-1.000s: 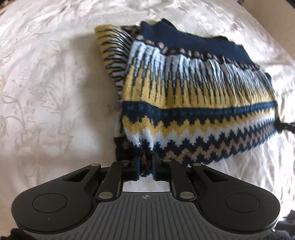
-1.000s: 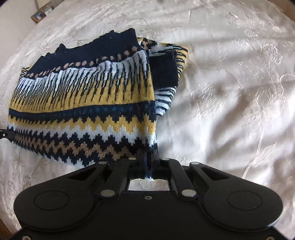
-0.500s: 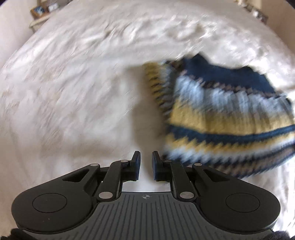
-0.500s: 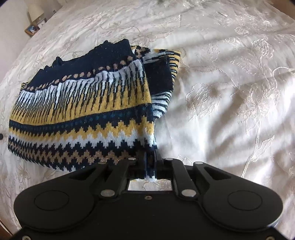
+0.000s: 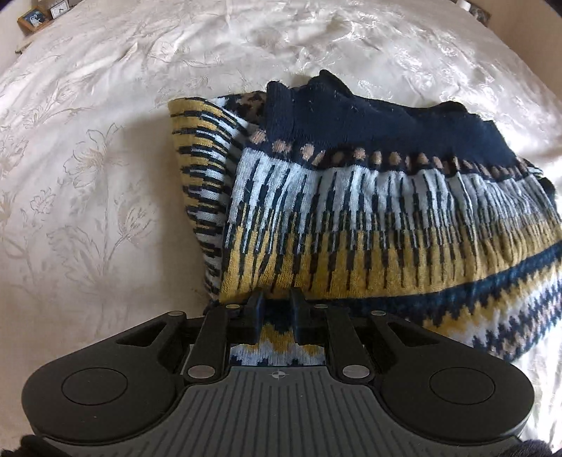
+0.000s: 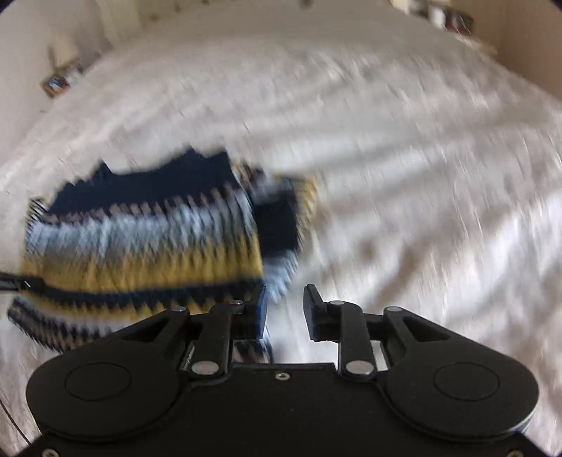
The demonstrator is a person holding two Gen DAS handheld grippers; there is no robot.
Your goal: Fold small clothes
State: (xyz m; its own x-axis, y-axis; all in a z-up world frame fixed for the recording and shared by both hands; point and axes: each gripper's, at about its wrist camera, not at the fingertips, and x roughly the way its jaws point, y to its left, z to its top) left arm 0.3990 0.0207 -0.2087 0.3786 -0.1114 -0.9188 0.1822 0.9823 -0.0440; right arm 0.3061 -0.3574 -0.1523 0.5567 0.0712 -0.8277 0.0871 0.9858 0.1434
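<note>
A folded knit sweater (image 5: 368, 218) in navy, yellow and white lies on the bed. In the blurred right wrist view the sweater (image 6: 140, 239) sits at the left. My left gripper (image 5: 276, 309) hangs over its near left corner. Its jaws are almost shut, and the zigzag pattern beneath shows through the narrow slit between them. My right gripper (image 6: 285, 306) is lifted off the near right corner. Its jaws are opening and only bedspread shows between them. The sweater's edge runs under its left finger (image 6: 258, 309).
A cream embroidered bedspread (image 5: 87, 175) covers everything around the sweater. A small framed picture (image 5: 31, 19) stands beyond the bed's far left edge, and the picture (image 6: 54, 82) shows in the right wrist view too. Small items (image 6: 446, 17) sit at the far right.
My right gripper let go of the sweater's near right corner, rose and spread its jaws. My left gripper swung off to the left of the sweater, then came back over its near left corner.
</note>
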